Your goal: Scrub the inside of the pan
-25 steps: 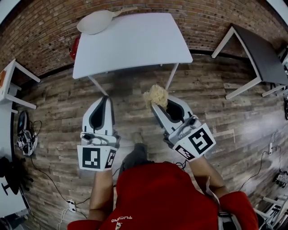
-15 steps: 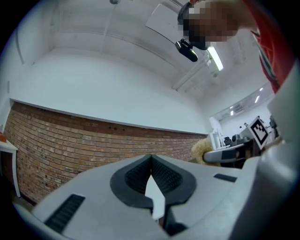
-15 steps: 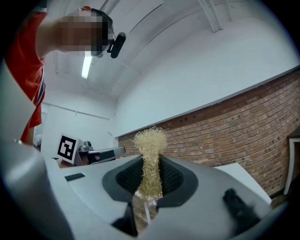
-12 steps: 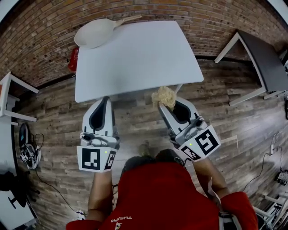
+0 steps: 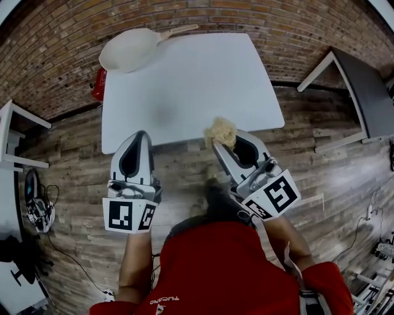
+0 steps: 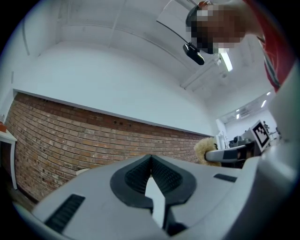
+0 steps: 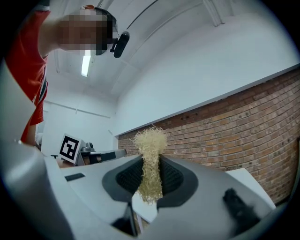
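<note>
At the far left corner of the white rectangular table (image 5: 191, 80) sits the cream round pan (image 5: 125, 48), its pale wooden handle (image 5: 178, 29) running right along the far edge. The rest of the tabletop is bare white between pan and near edge. The left gripper (image 5: 140, 135) hovers at the table's near edge, left of centre; the left gripper view (image 6: 150, 157) shows its jaws closed tip to tip with nothing between the pads. The right gripper (image 5: 218, 145) is at the near edge right of centre, well apart from the pan, jaws clamped on a straw-coloured fibrous scrubber (image 5: 220, 130); in the right gripper view (image 7: 151, 163) the scrubber (image 7: 150, 161) is squeezed between the ribbed pads, with a tuft sticking out past the tips. The two grippers are side by side with a clear gap between them. The brick wall (image 5: 277, 18) runs just behind the table's far edge. A red object (image 5: 97, 85) is on the floor just beside the table's left edge, below the pan. A dark-topped table (image 5: 369, 92) stands off to the right, well apart. Wood-plank floor (image 5: 320, 166) surrounds the table; cables (image 5: 37, 203) lie on it at far left.
</note>
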